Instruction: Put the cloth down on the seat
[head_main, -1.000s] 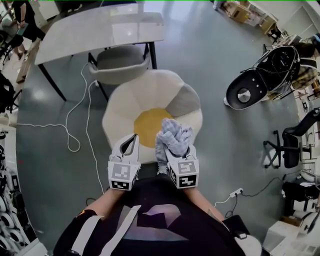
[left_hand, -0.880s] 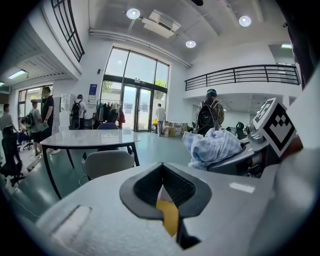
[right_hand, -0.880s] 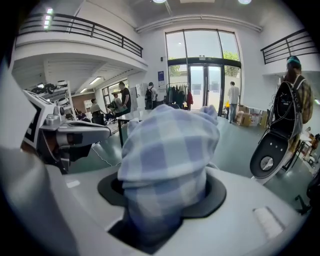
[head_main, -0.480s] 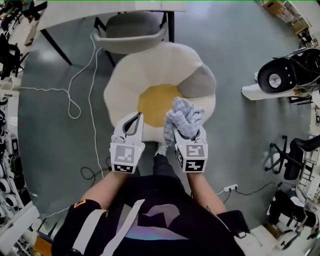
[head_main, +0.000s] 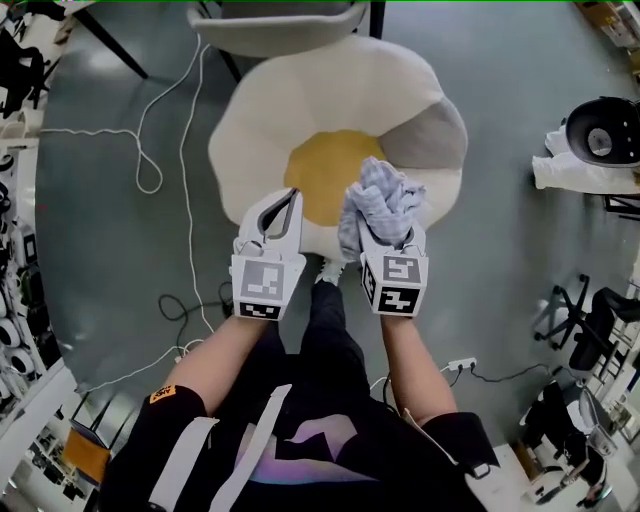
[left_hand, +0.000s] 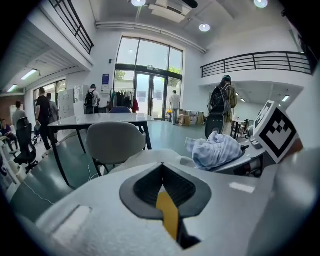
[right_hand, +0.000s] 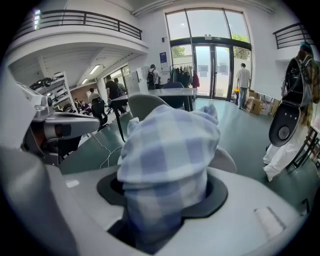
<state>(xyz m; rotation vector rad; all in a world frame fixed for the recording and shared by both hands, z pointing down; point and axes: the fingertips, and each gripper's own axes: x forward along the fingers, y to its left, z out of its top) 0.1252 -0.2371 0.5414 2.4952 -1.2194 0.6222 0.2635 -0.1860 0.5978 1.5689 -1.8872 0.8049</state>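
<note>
cloth (head_main: 383, 198) is hanging bunched above the seat (head_main: 300, 110), my right gripper (head_main: 386, 228) clamping it; i'm yet to lay it down, left gripper (head_main: 291, 198) pinched together, empty.

Bunched blue-checked cloth (head_main: 382, 205), held above cream, yellow-centred seat (head_main: 260, 130)

Setting: a double-height open robotics lab or office hall. Evidence recorded: tall glass entrance doors (left_hand: 150, 75), railed mezzanine (left_hand: 260, 62), long table (left_hand: 100, 120), office chair (head_main: 600, 320), loose cable (head_main: 90, 130) across grey floor (head_main: 110, 260), people (left_hand: 45, 112) standing about.
</note>
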